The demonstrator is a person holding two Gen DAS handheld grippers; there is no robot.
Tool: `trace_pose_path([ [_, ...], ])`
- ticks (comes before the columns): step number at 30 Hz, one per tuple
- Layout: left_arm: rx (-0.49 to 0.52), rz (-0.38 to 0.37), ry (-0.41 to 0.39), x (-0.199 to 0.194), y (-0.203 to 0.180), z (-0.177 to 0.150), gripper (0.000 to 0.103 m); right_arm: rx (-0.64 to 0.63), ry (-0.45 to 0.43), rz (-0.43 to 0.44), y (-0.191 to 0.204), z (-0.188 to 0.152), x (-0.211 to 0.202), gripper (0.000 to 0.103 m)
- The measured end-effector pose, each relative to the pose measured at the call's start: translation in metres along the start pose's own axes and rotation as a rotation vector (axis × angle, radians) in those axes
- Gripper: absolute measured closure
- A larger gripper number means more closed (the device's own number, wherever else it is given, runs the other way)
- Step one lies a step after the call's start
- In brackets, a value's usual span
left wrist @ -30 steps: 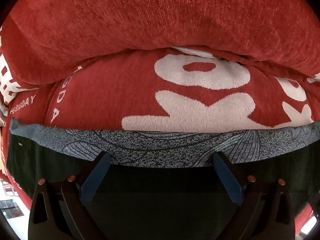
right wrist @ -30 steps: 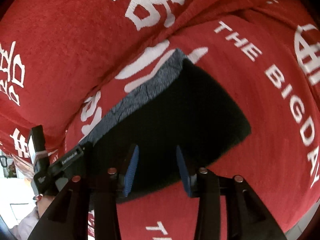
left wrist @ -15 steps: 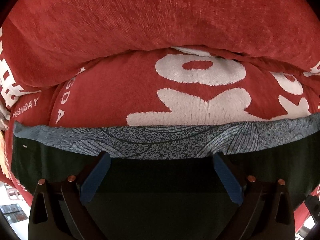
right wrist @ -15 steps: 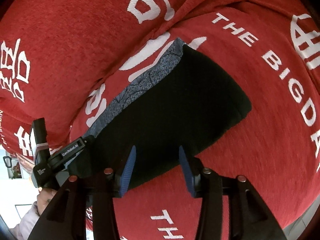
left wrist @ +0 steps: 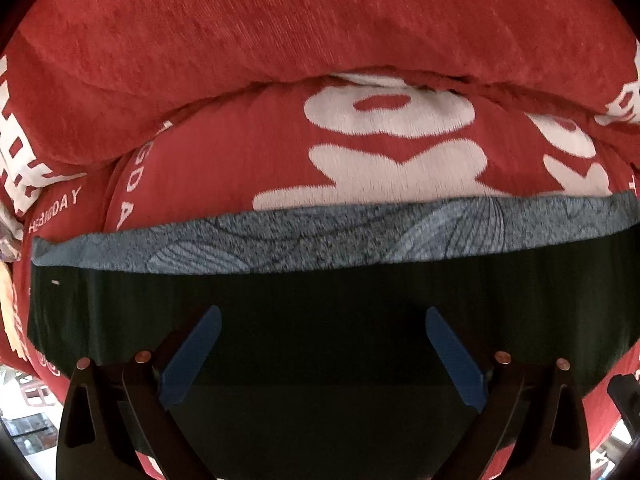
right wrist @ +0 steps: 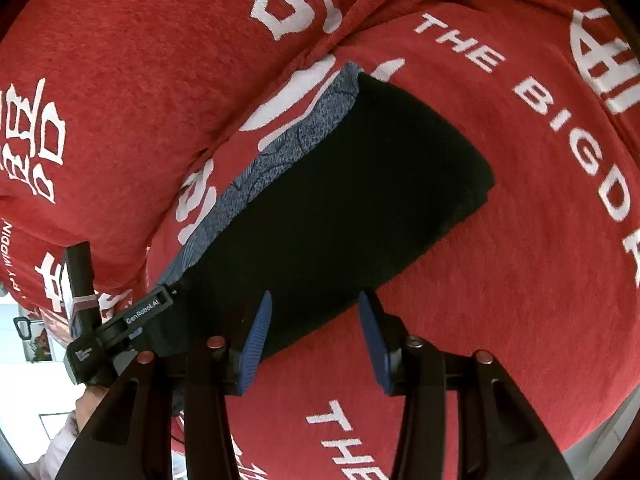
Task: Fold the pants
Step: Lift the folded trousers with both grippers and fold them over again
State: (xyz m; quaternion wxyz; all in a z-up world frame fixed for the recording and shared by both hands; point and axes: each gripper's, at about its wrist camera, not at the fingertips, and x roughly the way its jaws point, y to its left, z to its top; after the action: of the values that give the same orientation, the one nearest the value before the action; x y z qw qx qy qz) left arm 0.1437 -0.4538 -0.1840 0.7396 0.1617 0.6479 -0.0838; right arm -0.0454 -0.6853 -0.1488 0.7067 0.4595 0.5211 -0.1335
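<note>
Spread wide on left gripper (left wrist: 323,354), half apart on right gripper (right wrist: 314,336), gripping nothing. Between and beyond both pairs: one folded black pants (right wrist: 340,200), long axis crosswise to left jaws. Farther: one grey patterned band (left wrist: 320,236), red printed cover (left wrist: 320,40).

"THE BIGDAY" on red blanket (right wrist: 520,240), "GenRobot.AI" on left tool (right wrist: 120,320)

We see pants (right wrist: 340,200): black cloth, matt, fine knit; strip along far edge (left wrist: 320,236) grey-blue speckled cloth, line-patterned. Red blanket (right wrist: 520,260) under them: napped, chenille-like cloth, matt, woven white lettering. Pads (left wrist: 192,356) on left gripper (left wrist: 320,356): blue, ribbed, rubbery. Arms of right gripper (right wrist: 316,344): black plastic, semi-matt, copper-coloured metal rivets.
</note>
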Motion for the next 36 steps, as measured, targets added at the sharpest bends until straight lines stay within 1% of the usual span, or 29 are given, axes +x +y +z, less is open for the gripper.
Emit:
trace_pose_path([
  [5,0.021,0.008,0.006,-0.003,-0.008,-0.008,0.0,0.017,0.008,0.02,-0.002,-0.01,0.004,0.054],
  [13,0.036,0.022,0.012,-0.004,-0.012,-0.01,0.0,0.068,0.031,0.036,-0.014,-0.025,0.009,0.054],
  [23,0.052,0.03,0.015,-0.007,-0.019,-0.016,0.0,0.137,0.0,0.07,-0.039,-0.023,0.005,0.054],
  [30,0.076,0.042,0.008,-0.012,-0.026,-0.017,0.0,0.202,-0.011,0.111,-0.062,-0.021,0.0,0.054],
  [32,0.079,0.024,0.0,-0.018,-0.026,-0.018,0.0,0.216,-0.018,0.126,-0.068,-0.02,-0.001,0.054],
  [34,0.08,-0.013,-0.014,-0.025,-0.026,-0.021,0.0,0.212,-0.027,0.138,-0.071,-0.018,-0.002,0.054],
  [36,0.089,-0.083,-0.021,-0.03,-0.027,-0.026,0.0,0.207,-0.036,0.155,-0.074,-0.017,-0.003,0.054],
])
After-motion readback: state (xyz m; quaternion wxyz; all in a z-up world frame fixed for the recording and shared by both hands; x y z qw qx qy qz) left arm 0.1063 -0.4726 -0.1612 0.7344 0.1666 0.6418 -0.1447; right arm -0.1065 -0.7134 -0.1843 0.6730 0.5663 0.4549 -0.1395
